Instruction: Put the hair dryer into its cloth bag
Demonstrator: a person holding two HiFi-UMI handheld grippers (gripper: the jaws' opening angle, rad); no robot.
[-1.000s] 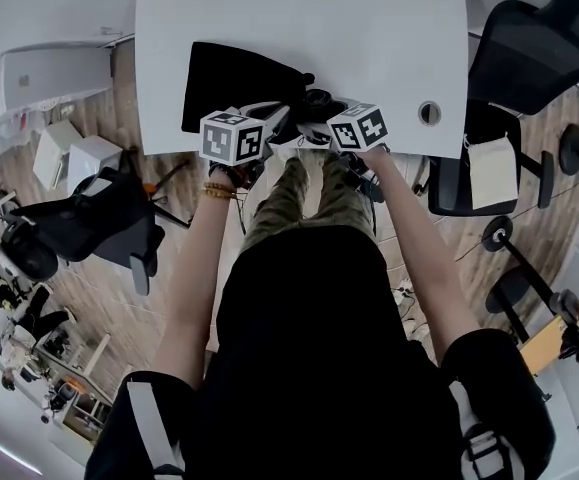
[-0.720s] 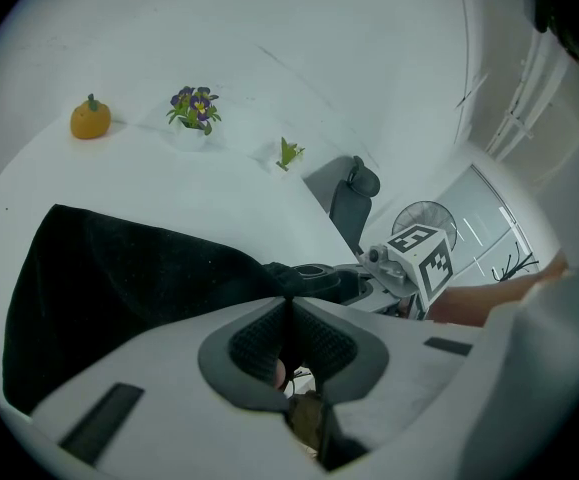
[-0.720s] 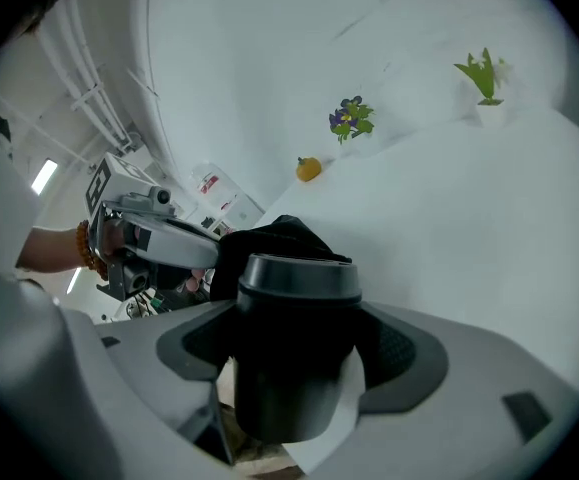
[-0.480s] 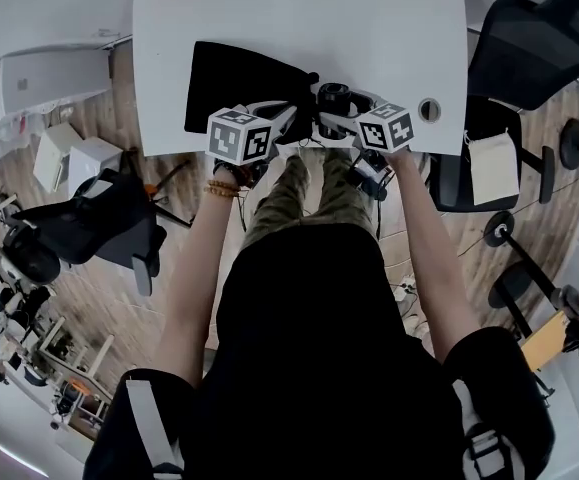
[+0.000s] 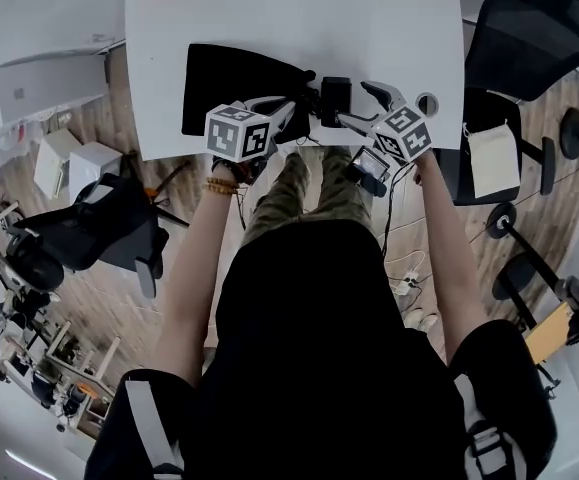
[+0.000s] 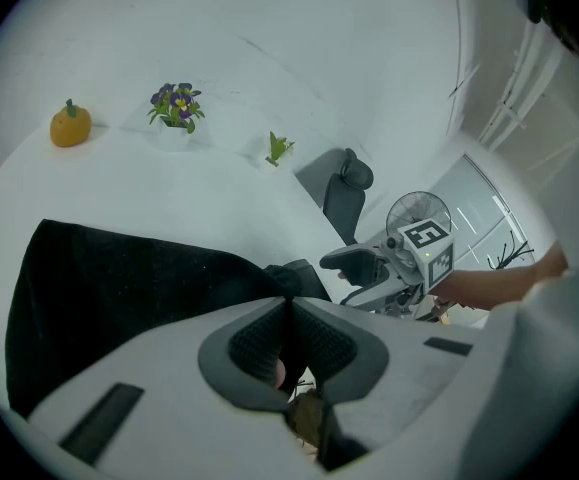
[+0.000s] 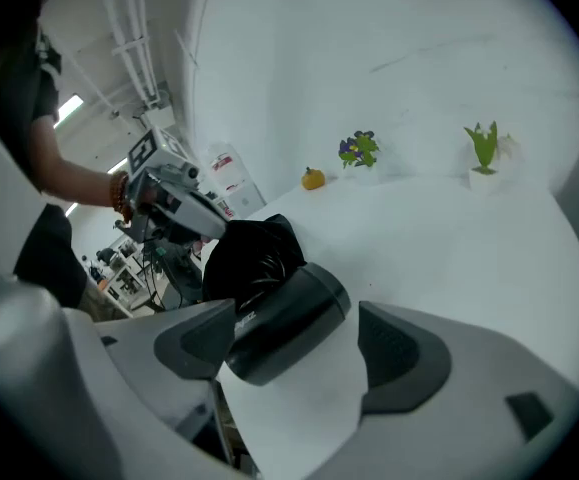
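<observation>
The black cloth bag [image 5: 231, 86] lies flat on the white table [image 5: 289, 18], its mouth toward the right. My left gripper [image 5: 291, 118] is shut on the edge of the bag's mouth [image 6: 287, 286], and the bag [image 6: 119, 288] stretches away to the left. The black hair dryer [image 5: 334, 98] lies at the bag's mouth, its barrel [image 7: 287, 320] out on the table and its far end in the dark opening [image 7: 252, 256]. My right gripper [image 7: 299, 346] stands around the barrel; its jaws have just been opening and the pads do not press it.
An orange pumpkin figure [image 6: 70, 126], a pot of purple flowers [image 6: 175, 105] and a small green plant [image 7: 484, 146] stand at the table's far side. A cable hole [image 5: 428, 103] sits near the right gripper. Office chairs [image 5: 529, 38] flank the table; its near edge is just below both grippers.
My right gripper has moved right, away from the left one, and its jaws have spread. The hair dryer now shows between the two grippers. The left gripper has stayed at the bag's mouth.
</observation>
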